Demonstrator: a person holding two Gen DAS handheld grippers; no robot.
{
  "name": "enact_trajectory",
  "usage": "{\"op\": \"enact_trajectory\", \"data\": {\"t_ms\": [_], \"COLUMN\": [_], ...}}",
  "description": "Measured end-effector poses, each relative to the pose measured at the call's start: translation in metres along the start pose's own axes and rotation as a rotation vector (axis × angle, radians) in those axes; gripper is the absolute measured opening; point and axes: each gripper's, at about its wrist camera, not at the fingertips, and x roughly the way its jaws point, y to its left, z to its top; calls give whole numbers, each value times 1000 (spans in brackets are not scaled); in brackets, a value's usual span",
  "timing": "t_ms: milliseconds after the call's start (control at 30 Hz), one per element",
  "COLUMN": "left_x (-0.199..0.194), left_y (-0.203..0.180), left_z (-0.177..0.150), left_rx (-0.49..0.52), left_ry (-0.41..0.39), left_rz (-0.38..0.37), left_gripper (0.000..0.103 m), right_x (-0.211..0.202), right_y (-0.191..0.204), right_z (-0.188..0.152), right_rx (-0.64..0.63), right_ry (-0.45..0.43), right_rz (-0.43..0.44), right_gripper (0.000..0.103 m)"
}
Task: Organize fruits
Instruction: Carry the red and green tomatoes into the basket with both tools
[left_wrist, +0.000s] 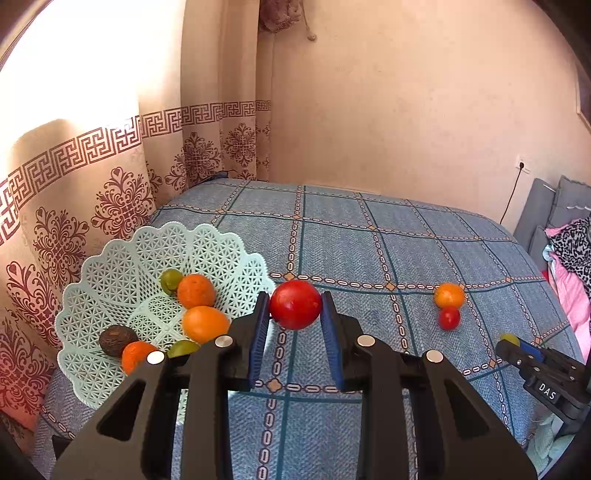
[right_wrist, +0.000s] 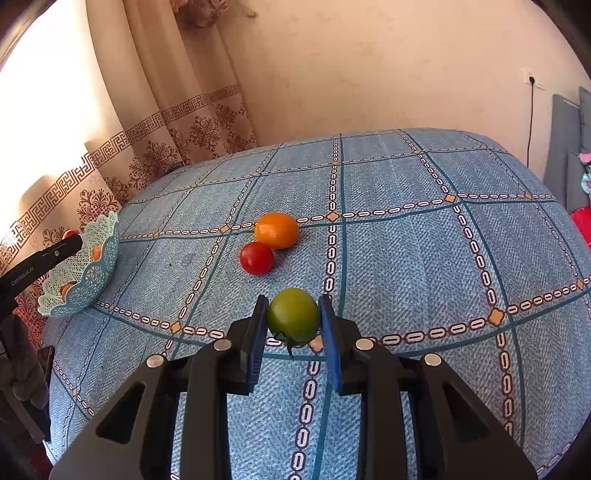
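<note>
The left tongs (left_wrist: 295, 321) and right tongs (right_wrist: 293, 325) are alike: matte black plastic arms with triangular cut-outs, each carrying two round silver screw heads per side. Their fingers (left_wrist: 258, 332) end in ribbed blue pads. Seen from the opposite camera, one body bears white "DAS" lettering, the other a small "GenRobot.AI" mark.

The left gripper (left_wrist: 295, 314) is held above the surface, its blue pads (left_wrist: 258, 332) pressed against both sides of a red fruit (left_wrist: 295, 304). The right gripper (right_wrist: 293, 319) sits lower, near the cloth, its two fingers clamped on a green fruit (right_wrist: 293, 315)
</note>
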Motion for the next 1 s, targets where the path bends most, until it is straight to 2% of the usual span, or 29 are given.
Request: {"op": "enact_trajectory", "data": {"t_ms": [267, 500, 800, 900, 967, 1000], "left_x": [-12, -20, -14, -16, -17, -18], "left_y": [54, 92, 116, 120, 124, 127], "left_z": [10, 12, 4, 6, 6, 6], "left_rx": [-70, -117, -187, -211, -229, -238], "left_ry": [-26, -30, -21, -25, -31, -37], "left_rz": [63, 86, 39, 26, 27, 33], "left_gripper": [29, 29, 29, 31, 41, 41], "right_x": [-5, -10, -8, -3, 0, 2], "right_y": [25, 63, 137, 160, 176, 183], "right_z": [10, 25, 39, 41, 42, 42], "right_rx": [-33, -54, -118, -128, -134, -137], "right_ry": [2, -8, -25, -21, -18, -16], "right_rz": [44, 102, 199, 237, 263, 275], "right_gripper": [28, 28, 28, 28, 28, 28]}}
